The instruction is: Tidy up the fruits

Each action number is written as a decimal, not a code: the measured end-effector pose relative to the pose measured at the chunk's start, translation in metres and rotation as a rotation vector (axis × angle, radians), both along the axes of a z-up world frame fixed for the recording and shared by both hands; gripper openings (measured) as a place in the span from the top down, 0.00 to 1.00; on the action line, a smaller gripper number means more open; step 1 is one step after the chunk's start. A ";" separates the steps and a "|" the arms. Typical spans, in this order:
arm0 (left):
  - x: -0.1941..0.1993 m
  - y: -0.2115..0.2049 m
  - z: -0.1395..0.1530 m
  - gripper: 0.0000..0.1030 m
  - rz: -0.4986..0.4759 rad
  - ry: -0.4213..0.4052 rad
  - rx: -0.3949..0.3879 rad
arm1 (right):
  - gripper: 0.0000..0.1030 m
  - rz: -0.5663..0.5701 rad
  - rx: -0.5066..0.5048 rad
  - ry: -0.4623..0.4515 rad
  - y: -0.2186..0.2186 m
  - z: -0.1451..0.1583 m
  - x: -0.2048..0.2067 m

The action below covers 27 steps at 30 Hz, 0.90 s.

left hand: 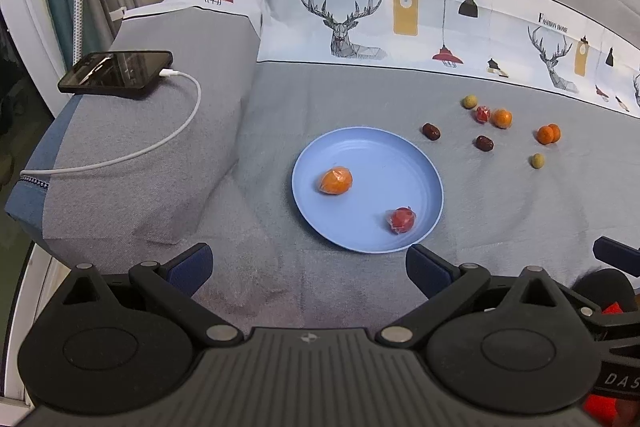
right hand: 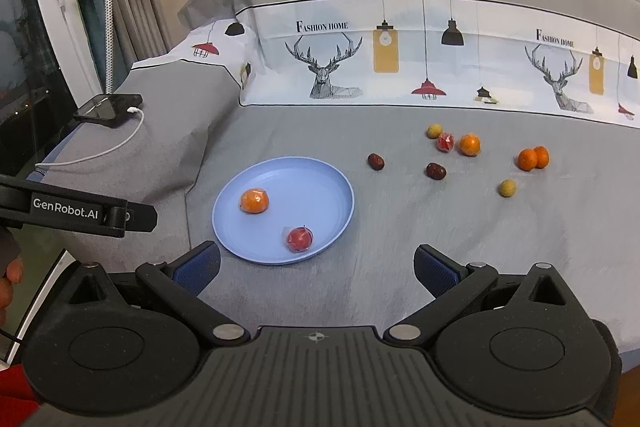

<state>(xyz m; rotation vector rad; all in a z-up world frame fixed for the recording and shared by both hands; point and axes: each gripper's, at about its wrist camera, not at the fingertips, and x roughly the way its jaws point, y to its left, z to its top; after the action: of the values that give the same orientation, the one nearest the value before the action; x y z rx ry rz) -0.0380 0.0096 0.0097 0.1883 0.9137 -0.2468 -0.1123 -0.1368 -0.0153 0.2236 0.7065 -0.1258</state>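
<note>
A light blue plate lies on the grey bedspread. On it sit a wrapped orange fruit and a wrapped red fruit. Loose fruits lie to the plate's right: two dark dates, two greenish ones, a wrapped red one and three oranges. My left gripper is open just short of the plate's near rim. My right gripper is open, near the plate's right front edge.
A black phone with a white charging cable rests on a raised grey cushion at left. A printed pillow band runs along the back. The other gripper's arm shows at the left.
</note>
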 end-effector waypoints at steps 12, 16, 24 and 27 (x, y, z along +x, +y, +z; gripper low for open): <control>0.010 -0.016 -0.008 0.00 -0.010 0.021 0.028 | 0.01 -0.024 0.038 0.016 -0.010 -0.012 0.003; 0.014 -0.023 -0.012 0.00 -0.018 0.036 0.038 | 0.01 -0.037 0.054 0.026 -0.015 -0.017 0.004; 0.026 -0.040 -0.021 0.00 -0.033 0.060 0.059 | 0.01 -0.078 0.088 0.046 -0.032 -0.029 0.009; 0.033 -0.052 -0.026 0.00 -0.049 0.070 0.071 | 0.01 -0.107 0.103 0.047 -0.042 -0.033 0.011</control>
<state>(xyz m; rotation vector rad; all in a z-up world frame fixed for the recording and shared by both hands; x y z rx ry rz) -0.0049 -0.0421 -0.0158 0.2691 0.9891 -0.2684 -0.1018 -0.1787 -0.0486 0.3583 0.7486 -0.1972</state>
